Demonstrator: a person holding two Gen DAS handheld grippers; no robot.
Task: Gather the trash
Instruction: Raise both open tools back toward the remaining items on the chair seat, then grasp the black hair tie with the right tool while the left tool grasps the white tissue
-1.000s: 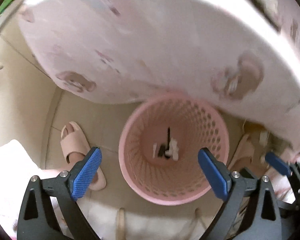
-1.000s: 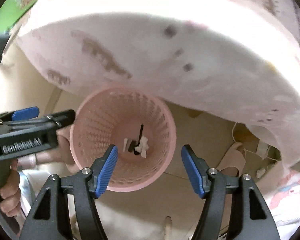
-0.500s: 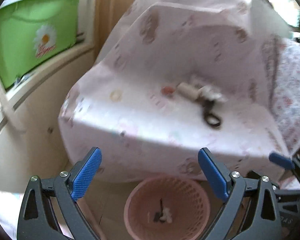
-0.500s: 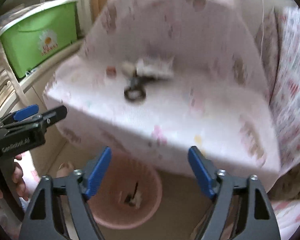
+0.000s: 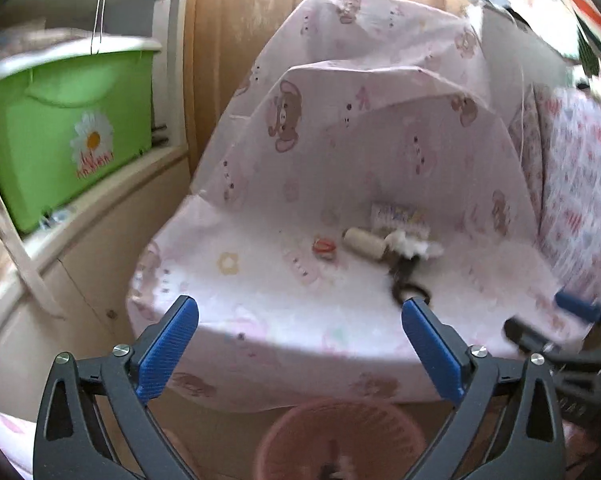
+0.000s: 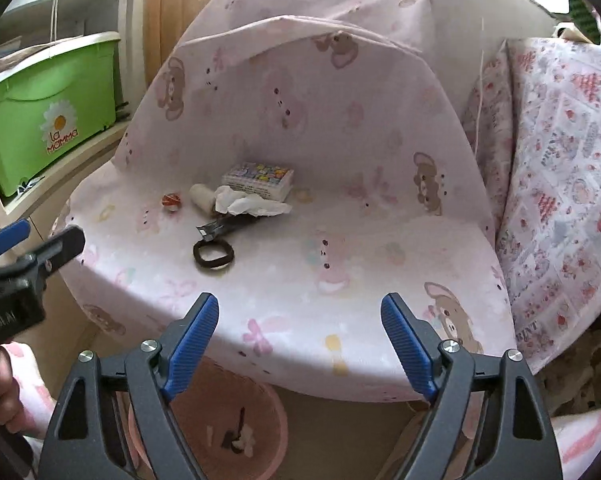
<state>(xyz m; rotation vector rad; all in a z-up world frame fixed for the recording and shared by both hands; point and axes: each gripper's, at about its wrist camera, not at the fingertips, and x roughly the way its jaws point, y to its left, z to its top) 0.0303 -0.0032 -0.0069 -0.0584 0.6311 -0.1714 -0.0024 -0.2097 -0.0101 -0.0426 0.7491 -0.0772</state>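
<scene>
**On the pink-covered seat: scraps lying, both grippers empty**

On the seat draped in a pink bear-print cover (image 6: 340, 240), a small cluster of items is seen toward its left half. A crumpled white tissue (image 6: 252, 205) lies at the middle of the cluster, touching a cream-coloured roll (image 6: 201, 197) on its left and resting just in front of a small printed box (image 6: 258, 176). A dark nail clipper (image 6: 224, 226) is partly tucked under the tissue, and a dark hair tie (image 6: 213, 255) lies just in front of the clipper, toward the seat's front edge. A small red-and-white piece (image 6: 171, 200) sits near the roll, on its left.

Below the seat's front edge, a pink perforated waste basket (image 6: 276, 412) is placed on the floor, with a few scraps visible inside.

The right gripper (image 6: 299, 340) is held in front of the seat, fingers spread wide with nothing between them. The left gripper (image 5: 298, 346) is likewise spread wide and empty, also before the seat's front edge; its view is blurred. A green storage bin (image 6: 48, 116) with a daisy label is shelved to the left of the seat, and a patterned quilt (image 6: 560, 184) lies against its right side.
</scene>
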